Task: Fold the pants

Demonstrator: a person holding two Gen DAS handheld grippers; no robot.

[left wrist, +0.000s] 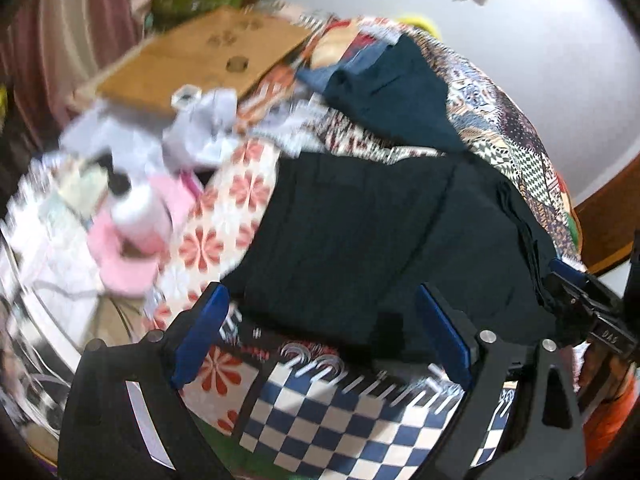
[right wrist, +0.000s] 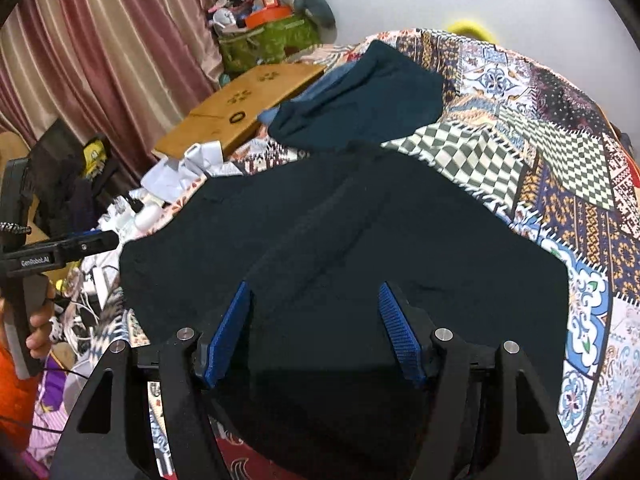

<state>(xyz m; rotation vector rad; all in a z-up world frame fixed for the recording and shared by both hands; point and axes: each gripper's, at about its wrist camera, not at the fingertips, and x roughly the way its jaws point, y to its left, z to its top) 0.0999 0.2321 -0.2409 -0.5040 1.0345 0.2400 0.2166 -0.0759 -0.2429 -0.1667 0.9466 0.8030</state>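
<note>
Pants (right wrist: 344,264) lie spread flat on the patchwork bedspread (right wrist: 560,168), unfolded. Left gripper (left wrist: 324,336) and right gripper (right wrist: 316,332) both hover spread and empty; next, pinch an edge.

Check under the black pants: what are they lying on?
The black pants lie on a patchwork bedspread, which shows around their edges. Whatever sits directly beneath the fabric is covered.

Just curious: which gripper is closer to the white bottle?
Left. The left gripper is at the pants' edge near the white bottle; the right gripper is over the pants, farther away.
</note>
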